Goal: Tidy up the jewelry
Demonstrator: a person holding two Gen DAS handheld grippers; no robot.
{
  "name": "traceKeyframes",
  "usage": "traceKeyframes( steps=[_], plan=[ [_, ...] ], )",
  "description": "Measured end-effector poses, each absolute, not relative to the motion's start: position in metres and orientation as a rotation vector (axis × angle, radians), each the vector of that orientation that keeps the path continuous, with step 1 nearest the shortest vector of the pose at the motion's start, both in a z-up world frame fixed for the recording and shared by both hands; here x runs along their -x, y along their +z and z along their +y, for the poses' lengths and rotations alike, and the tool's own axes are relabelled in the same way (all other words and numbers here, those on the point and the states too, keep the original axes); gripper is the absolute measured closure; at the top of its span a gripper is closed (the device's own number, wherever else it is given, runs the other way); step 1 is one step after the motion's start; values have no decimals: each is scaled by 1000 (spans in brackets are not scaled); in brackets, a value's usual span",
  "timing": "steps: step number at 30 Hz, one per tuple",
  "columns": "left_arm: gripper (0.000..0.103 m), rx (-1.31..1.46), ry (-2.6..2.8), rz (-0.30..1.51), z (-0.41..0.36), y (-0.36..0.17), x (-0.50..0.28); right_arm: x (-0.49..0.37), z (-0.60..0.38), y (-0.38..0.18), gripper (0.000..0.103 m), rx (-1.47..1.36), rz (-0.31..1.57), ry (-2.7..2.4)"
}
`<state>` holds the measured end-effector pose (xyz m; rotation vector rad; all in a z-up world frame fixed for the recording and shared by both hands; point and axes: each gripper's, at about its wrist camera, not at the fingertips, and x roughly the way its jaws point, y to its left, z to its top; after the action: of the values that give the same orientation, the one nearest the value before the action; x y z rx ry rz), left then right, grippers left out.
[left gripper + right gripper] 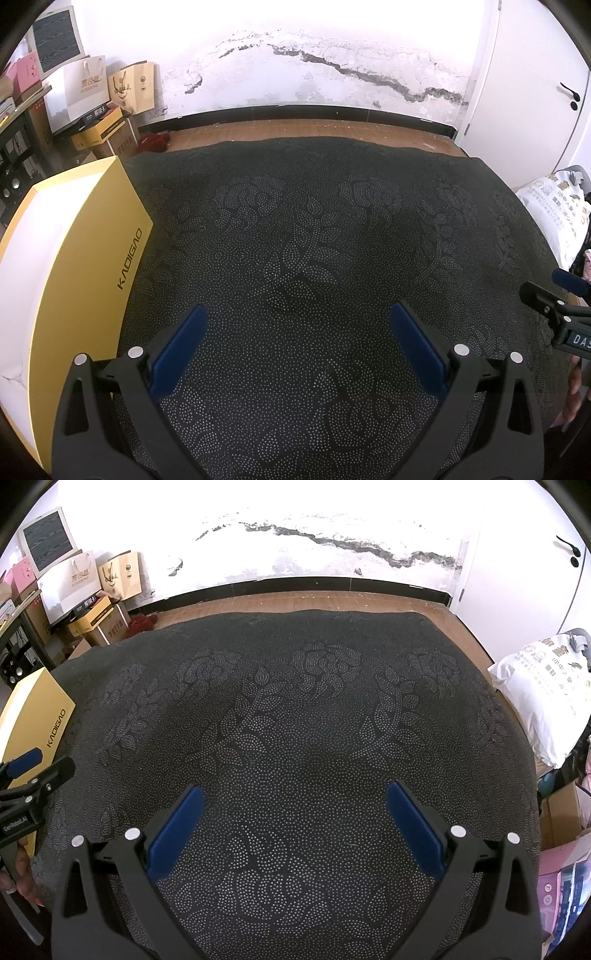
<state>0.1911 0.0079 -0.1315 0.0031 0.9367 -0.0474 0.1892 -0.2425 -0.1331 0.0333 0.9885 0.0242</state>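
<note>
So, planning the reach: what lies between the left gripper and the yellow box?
Only bare dark patterned cloth between left gripper and yellow box, per the left wrist view.

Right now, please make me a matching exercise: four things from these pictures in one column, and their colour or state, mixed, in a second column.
Things:
1. long cardboard box with KADIGAO lettering
2. patterned dotted cloth on the table
3. left gripper
4. flat pads on the right gripper's fingers

Colour or state:
A. blue
B. yellow
C. open, holding nothing
D. black

Pairs: 1-B, 2-D, 3-C, 4-A
</note>
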Motion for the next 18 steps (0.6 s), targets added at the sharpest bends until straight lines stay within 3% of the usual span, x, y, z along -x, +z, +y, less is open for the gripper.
traceKeyframes(
  steps=[18],
  plan=[
    [6, 20, -43, 946, 6, -131, -191, -190, -244, -133, 7, -33, 988, 25]
  ],
)
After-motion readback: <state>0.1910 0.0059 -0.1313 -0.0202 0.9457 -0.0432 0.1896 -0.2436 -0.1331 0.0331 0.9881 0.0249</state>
